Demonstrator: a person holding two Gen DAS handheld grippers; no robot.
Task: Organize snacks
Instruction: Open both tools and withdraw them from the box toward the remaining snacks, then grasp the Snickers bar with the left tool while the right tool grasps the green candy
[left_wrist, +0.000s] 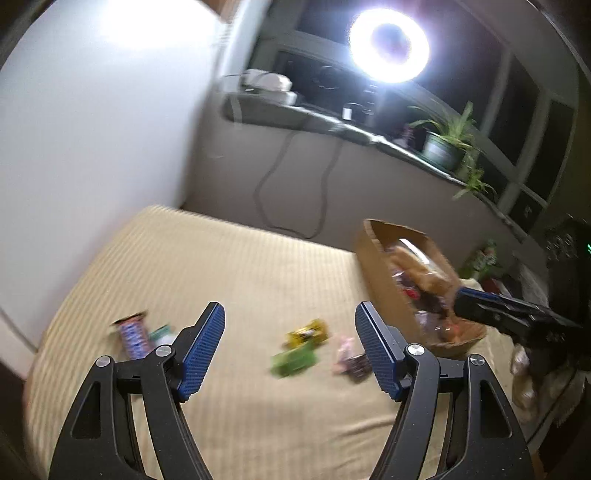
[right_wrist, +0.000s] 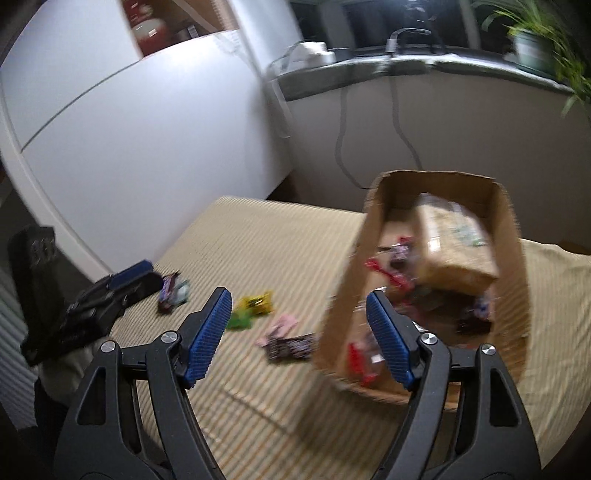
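Observation:
Several snack packets lie on the striped beige cloth (left_wrist: 240, 266): a purple one (left_wrist: 132, 334), a yellow one (left_wrist: 307, 331), a green one (left_wrist: 293, 362), a pink one (left_wrist: 345, 349) and a dark one (left_wrist: 357, 367). A cardboard box (left_wrist: 380, 280) at the right holds more snacks and a tan package (right_wrist: 456, 247). My left gripper (left_wrist: 290, 350) is open and empty above the packets. My right gripper (right_wrist: 299, 334) is open and empty beside the box's near left wall (right_wrist: 345, 295). The dark packet (right_wrist: 290, 347), pink one (right_wrist: 282, 326) and yellow one (right_wrist: 256, 303) show in the right wrist view. Both views are blurred.
A white wall (left_wrist: 92, 147) borders the table at the left. A grey counter (left_wrist: 332, 125) with cables, a ring light (left_wrist: 389, 44) and potted plants (left_wrist: 447, 144) stands behind. The left gripper's body (right_wrist: 92, 306) appears at the table's left edge in the right wrist view.

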